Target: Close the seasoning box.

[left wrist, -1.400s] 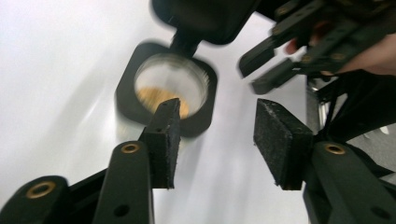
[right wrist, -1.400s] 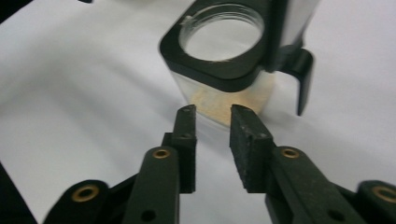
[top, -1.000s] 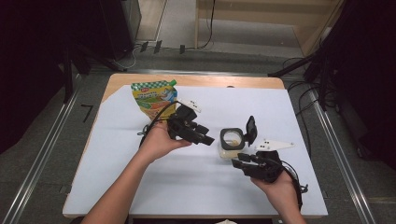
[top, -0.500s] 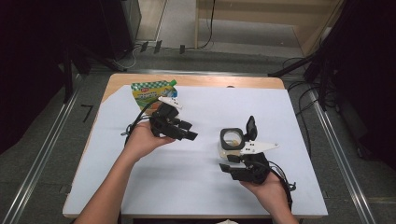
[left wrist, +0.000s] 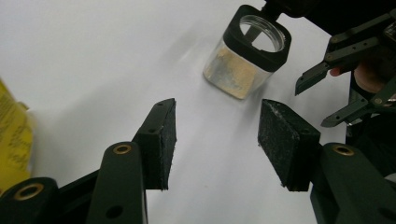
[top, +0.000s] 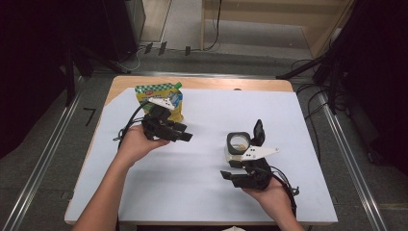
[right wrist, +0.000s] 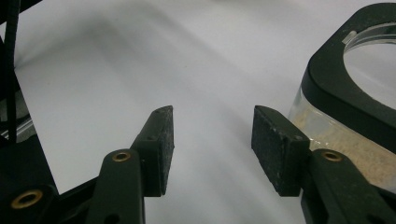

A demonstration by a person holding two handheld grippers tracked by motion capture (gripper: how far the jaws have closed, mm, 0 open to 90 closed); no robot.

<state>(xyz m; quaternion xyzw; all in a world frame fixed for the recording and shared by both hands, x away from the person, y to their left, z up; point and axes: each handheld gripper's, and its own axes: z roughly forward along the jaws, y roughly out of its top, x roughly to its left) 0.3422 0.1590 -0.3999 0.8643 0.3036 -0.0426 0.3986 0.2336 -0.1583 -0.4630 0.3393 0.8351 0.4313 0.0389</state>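
**Both grippers open, jar sits loose by the right one**

Right, the clear jar point(top: 237, 146) w/ black square collar stands upright on the white table point(top: 192, 192), lid flipped back, some tan powder at the bottom. Right gripper point(top: 230, 175) is just beside it, jaws apart, nothing between them; in the right gripper view the jar point(right wrist: 355, 98) sits just past the right-hand jaw, whether touching I can't tell. Left gripper point(top: 185, 137) hovers well apart, jaws spread & empty, pointed at the jar point(left wrist: 247, 51) ahead. Behind the left gripper lies a yellow-green pouch point(top: 156, 94).
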